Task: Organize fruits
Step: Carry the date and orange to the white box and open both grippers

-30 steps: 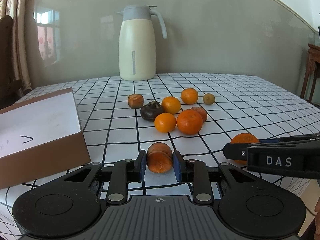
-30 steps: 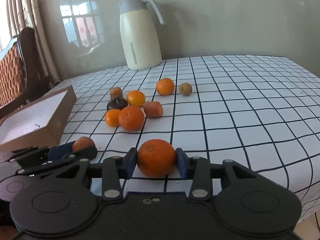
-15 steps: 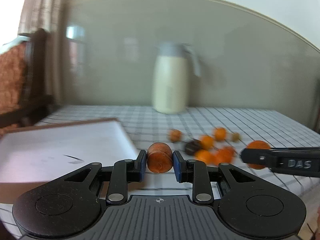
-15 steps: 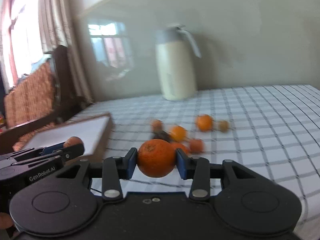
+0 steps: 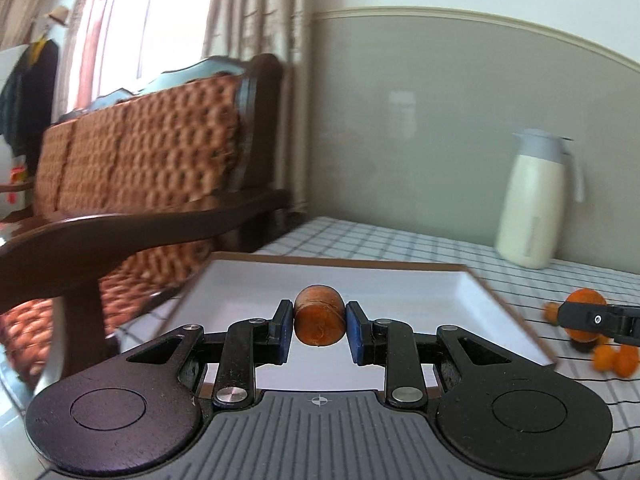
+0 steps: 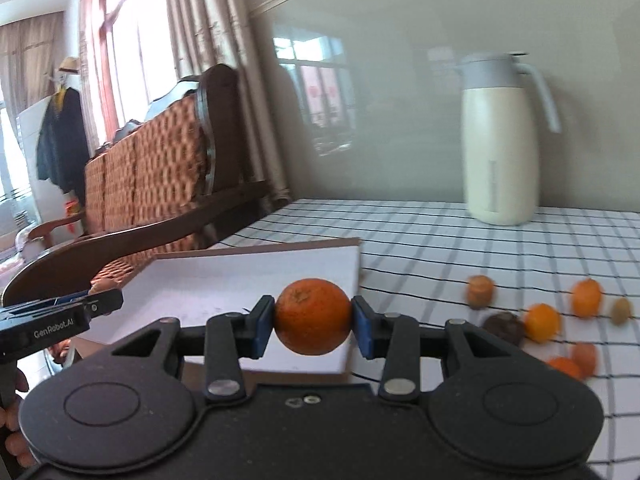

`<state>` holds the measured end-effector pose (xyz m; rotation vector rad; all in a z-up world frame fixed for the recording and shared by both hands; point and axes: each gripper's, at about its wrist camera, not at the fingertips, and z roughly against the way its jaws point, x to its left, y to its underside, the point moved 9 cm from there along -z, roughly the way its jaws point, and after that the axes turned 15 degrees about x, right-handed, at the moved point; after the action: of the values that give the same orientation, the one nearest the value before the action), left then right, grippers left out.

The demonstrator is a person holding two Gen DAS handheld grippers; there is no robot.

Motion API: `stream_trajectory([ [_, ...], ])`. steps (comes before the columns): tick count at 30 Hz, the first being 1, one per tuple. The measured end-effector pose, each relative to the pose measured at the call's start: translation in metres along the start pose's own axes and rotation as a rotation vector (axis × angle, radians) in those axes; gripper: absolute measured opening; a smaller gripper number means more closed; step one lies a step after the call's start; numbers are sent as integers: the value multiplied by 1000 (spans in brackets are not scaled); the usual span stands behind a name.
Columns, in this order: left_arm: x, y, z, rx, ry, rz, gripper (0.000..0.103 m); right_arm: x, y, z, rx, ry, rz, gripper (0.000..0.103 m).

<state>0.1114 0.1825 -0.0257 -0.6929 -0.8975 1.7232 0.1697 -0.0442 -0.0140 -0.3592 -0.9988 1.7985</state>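
My left gripper (image 5: 319, 330) is shut on a small brownish-orange fruit (image 5: 319, 321) and holds it above the near edge of the shallow cardboard box (image 5: 400, 284) with a white inside. My right gripper (image 6: 313, 326) is shut on a round orange (image 6: 313, 315), held above the box (image 6: 240, 280) near its right edge. The right gripper with its orange also shows at the right in the left wrist view (image 5: 584, 316). The left gripper shows at the left in the right wrist view (image 6: 80, 308). Several loose fruits (image 6: 542, 322) lie on the checked tablecloth to the right.
A cream thermos jug (image 6: 502, 140) stands at the back of the table (image 6: 440, 240). A dark wooden chair with a woven back (image 5: 140, 168) stands close to the table's left side, next to the box. Curtains and a window are behind it.
Both grippers have lifted their fruits off the table and swung left. They now hang over the cardboard box, with the fruit pile left behind on the right.
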Motion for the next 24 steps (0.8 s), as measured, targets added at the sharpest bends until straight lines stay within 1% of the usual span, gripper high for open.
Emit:
stream_trajectory([
  [5,25,1,-12,24,-43,30,28,16,-9,-22,16,-27,29,33],
  [12,49,5,-26,63,-85,66,28,23,-8,-43,41,-34,31,33],
  [18,53,7,-35,89,-98,73,28,26,-7,-57,60,-22,43,33],
  [22,54,9,-43,118,-98,85,29,25,-5,-63,72,0,46,36],
  [23,53,10,-45,132,-97,88,29,24,-6,-63,70,11,47,45],
  [24,53,11,-47,145,-101,98,29,23,-7,-60,53,18,46,70],
])
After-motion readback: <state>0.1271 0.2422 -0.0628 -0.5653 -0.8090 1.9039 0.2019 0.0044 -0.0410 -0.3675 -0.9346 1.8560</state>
